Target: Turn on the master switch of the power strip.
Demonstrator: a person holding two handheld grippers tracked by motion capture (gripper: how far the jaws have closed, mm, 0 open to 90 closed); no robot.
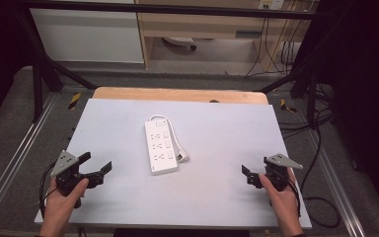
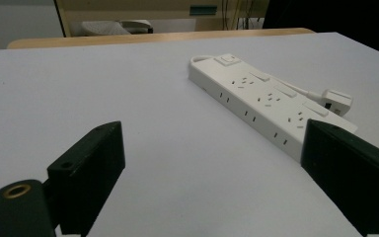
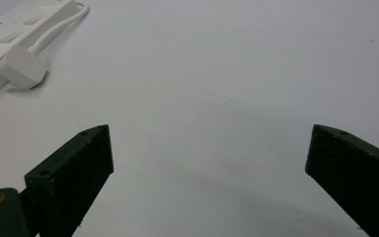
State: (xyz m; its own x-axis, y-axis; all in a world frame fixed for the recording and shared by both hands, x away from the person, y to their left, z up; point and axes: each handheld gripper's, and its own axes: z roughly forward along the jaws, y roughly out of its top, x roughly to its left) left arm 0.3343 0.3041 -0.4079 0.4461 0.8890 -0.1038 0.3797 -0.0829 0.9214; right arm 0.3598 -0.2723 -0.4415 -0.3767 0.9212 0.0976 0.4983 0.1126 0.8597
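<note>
- From the high view I see the whole white table [image 1: 128, 197], with my left gripper [image 1: 95, 165] near its left front corner and my right gripper [image 1: 253, 174] near its right front corner, each one in my hand.
- The same view shows the wooden edge behind the table, the black frame around it, and cables [image 1: 321, 148] on the floor at the right.
- The left gripper view looks low along the table. My left gripper [image 2: 212, 163] has its jaws wide apart, with nothing between them but the bare table surface.
- In this view the power strip [image 2: 261, 101] lies ahead and to the right, well apart from the jaws, though the right jaw covers its near end in the picture.
- The right gripper view shows my right gripper [image 3: 209, 163] also opened wide and holding nothing. The power strip [image 3: 10, 34] is in the upper left corner there, far from the jaws.
- The power strip [image 1: 160, 146] lies flat near the middle of the table, between my two grippers and a little further away, with its long side running away from me.
- It is white and long, with three groups of sockets in a row and switches along one side.
- Its white cord [image 1: 177, 143] loops from the far end and runs down the right side, and the plug [image 1: 183, 157] rests just beside the near part of the strip.
</note>
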